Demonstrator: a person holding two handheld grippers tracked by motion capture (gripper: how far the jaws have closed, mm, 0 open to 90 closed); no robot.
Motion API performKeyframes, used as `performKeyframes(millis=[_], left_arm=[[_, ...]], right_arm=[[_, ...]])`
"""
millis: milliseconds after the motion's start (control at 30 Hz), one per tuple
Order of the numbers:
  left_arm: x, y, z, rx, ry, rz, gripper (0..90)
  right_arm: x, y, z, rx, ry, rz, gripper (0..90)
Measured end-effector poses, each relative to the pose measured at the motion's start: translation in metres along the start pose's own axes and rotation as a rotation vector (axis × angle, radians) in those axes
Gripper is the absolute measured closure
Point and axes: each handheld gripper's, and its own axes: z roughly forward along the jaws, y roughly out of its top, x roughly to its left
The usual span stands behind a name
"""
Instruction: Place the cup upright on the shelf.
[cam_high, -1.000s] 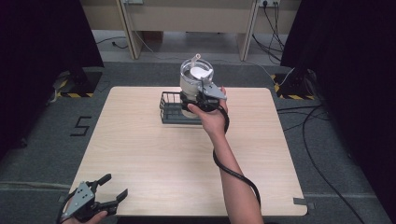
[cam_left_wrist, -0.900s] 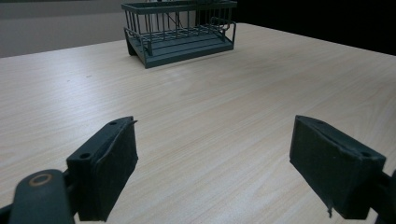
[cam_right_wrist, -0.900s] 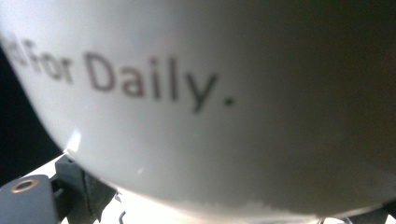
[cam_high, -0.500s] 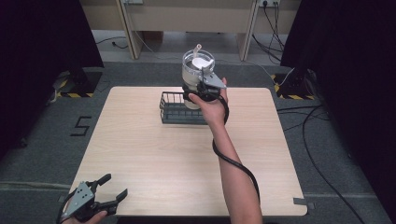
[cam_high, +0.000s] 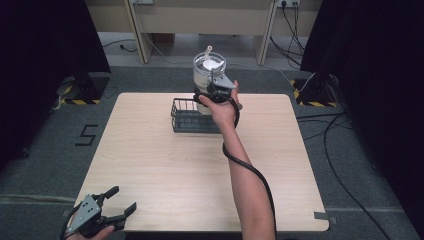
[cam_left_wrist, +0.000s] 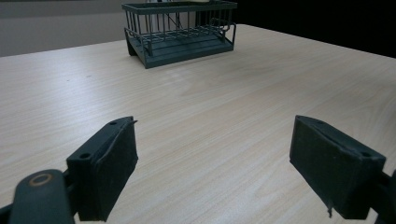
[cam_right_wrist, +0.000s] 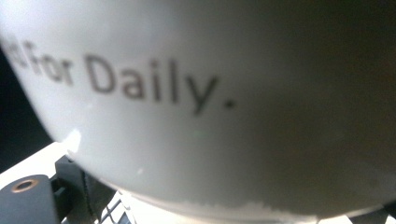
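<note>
A white cup with a lid and a short stick rising from its top is held in the air over the far end of a dark wire basket. My right gripper is shut on the cup's lower part. Its own view is close on the cup's wall, printed "For Daily.", with one finger at the bottom left. Off the table's near left corner, my left gripper is open and holds nothing. In the left gripper view the jaws stand wide apart over bare wood, and the basket is far ahead.
The light wooden table carries the basket near its far edge. Beyond that edge are table legs and cables on a grey floor. Dark curtains stand at both sides. The right forearm and its cable stretch across the table's middle right.
The right gripper has raised the cup higher above the basket, mostly in the earlier half second. The left gripper has stayed where it was.
</note>
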Motion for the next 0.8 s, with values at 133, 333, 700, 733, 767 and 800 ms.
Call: performKeyframes(millis=[133, 333, 700, 733, 767, 800], left_arm=[[0.000, 0.000, 0.000, 0.002, 0.001, 0.000, 14.4], [0.000, 0.000, 0.000, 0.000, 0.001, -0.001, 14.4], [0.000, 0.000, 0.000, 0.000, -0.002, -0.002, 14.4], [0.000, 0.000, 0.000, 0.000, -0.003, -0.002, 14.4], [0.000, 0.000, 0.000, -0.001, -0.003, -0.002, 14.4], [0.000, 0.000, 0.000, -0.001, -0.003, -0.002, 14.4]], right_arm=[[-0.001, -0.003, 0.007, 0.014, -0.006, 0.007, 9.8], [-0.003, -0.011, 0.017, 0.037, -0.018, 0.017, 9.8], [-0.001, -0.033, 0.030, 0.083, -0.031, 0.001, 9.7], [-0.001, -0.034, 0.031, 0.086, -0.032, -0.002, 9.8], [-0.001, -0.036, 0.031, 0.089, -0.034, -0.001, 9.7], [-0.001, -0.038, 0.032, 0.090, -0.033, -0.001, 9.7]])
